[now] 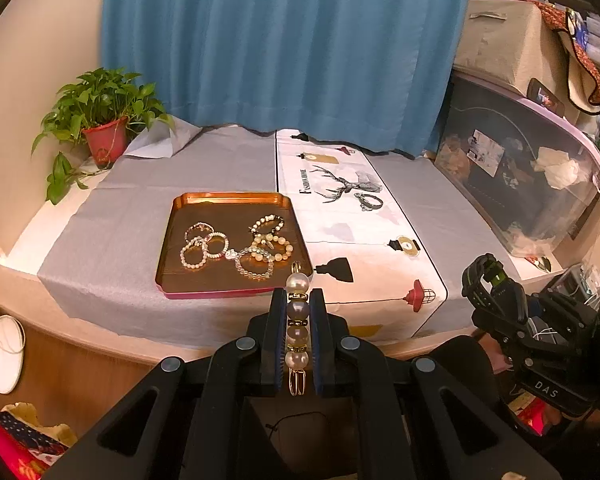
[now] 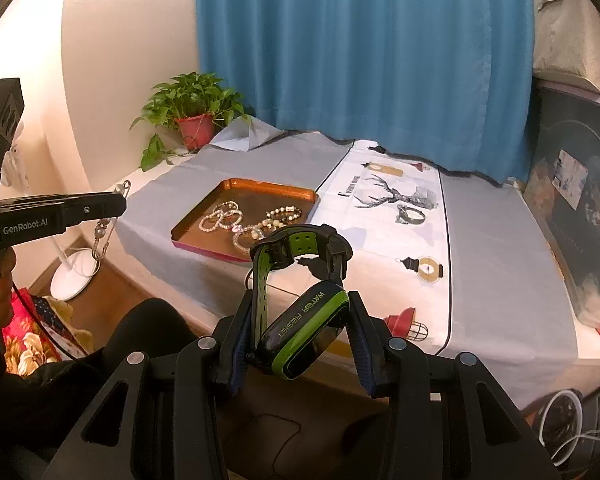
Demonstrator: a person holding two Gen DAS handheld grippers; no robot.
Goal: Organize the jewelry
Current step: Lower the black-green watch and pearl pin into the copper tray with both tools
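My left gripper [image 1: 298,296] is shut on a pearl bangle [image 1: 297,316], held in front of the table edge near the orange tray [image 1: 228,200]. The tray holds several bead bracelets [image 1: 236,246]. My right gripper [image 2: 300,300] is shut on a black and green sports watch [image 2: 304,328], held before the table's front edge. A silver ring-like bracelet [image 1: 369,201] lies on the white deer-print cloth [image 1: 340,232]; it also shows in the right wrist view [image 2: 410,214]. The left gripper with the bangle [image 2: 108,220] shows at the left of the right wrist view.
A potted plant [image 1: 100,120] stands at the table's back left. A blue curtain [image 1: 280,40] hangs behind. A dark storage box [image 1: 520,168] sits at the right. A white fan base [image 1: 2,354] stands on the floor at left.
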